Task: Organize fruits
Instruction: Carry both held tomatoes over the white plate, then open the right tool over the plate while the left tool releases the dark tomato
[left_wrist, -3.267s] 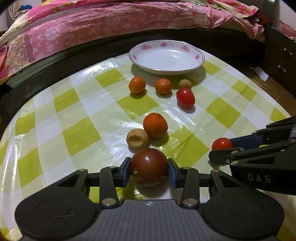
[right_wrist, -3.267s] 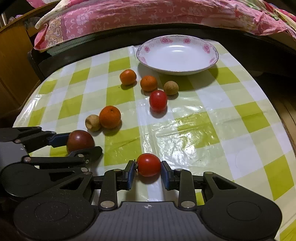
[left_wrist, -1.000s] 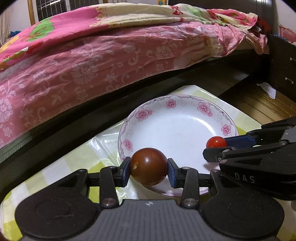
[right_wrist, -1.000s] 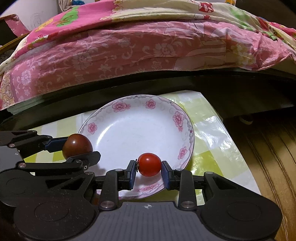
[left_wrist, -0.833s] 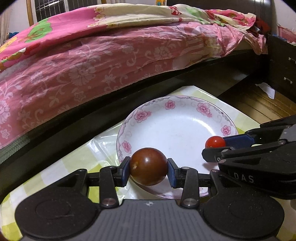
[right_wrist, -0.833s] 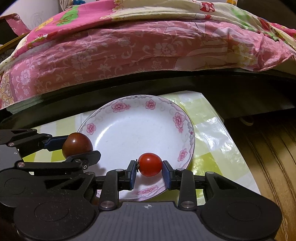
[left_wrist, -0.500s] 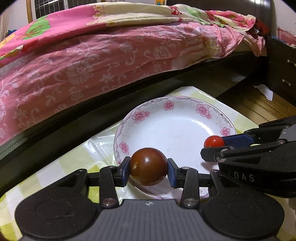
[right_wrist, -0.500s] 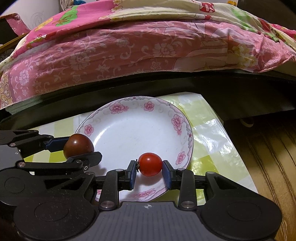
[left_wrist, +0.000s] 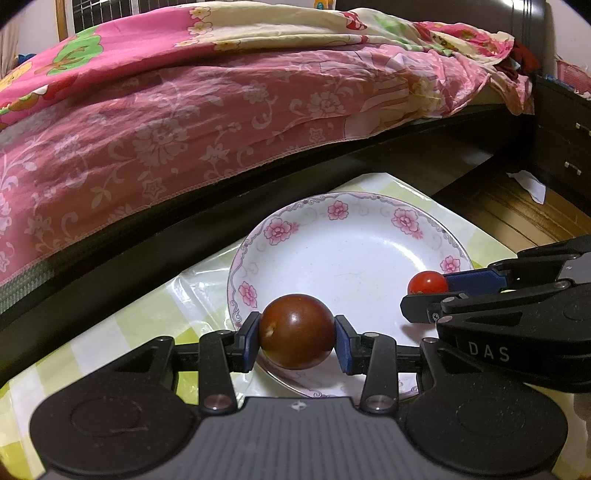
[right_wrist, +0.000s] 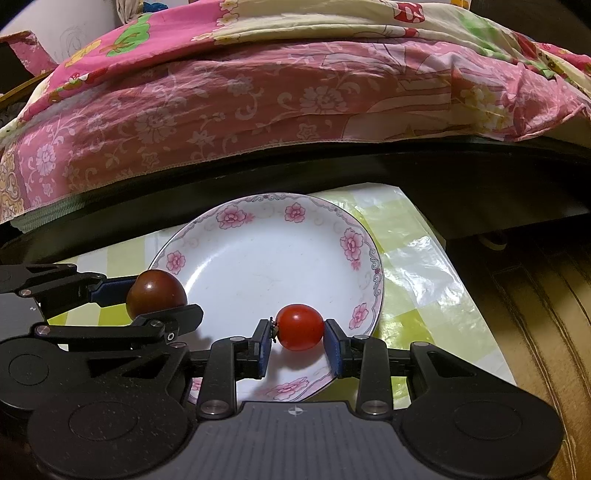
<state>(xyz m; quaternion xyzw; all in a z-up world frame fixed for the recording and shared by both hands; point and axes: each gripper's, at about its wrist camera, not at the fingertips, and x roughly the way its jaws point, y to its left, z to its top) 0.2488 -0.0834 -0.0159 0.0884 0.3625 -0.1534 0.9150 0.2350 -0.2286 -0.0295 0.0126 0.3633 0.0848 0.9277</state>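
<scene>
**Both fruits held at the plate**

From the left wrist view, the left gripper (left_wrist: 297, 341) is seen clamped on a dark brown-red fruit (left_wrist: 296, 331), both blue pads pressed against its sides, at the near-left rim of a white plate (left_wrist: 343, 258) with pink flowers. In the same view only a side profile of the right gripper (left_wrist: 430, 291) is offered, with a small red tomato (left_wrist: 427, 283) at its tips.

The right wrist view supplies what is hidden there: the red tomato (right_wrist: 300, 327) is seated between the right gripper (right_wrist: 298, 341) pads, the right pad touching it, while a narrow gap appears at the left pad beside the stem. Whether the tomato rests on the plate (right_wrist: 266, 258) cannot be told. The left gripper (right_wrist: 159, 299) is seen from the side, the dark fruit (right_wrist: 156, 295) pinched over the plate's left rim.

The plate is set on a green-checked tabletop (right_wrist: 424, 280) near its far edge, beside a bed with a pink floral quilt (right_wrist: 258, 99). A wooden floor (right_wrist: 546, 314) is visible to the right.
</scene>
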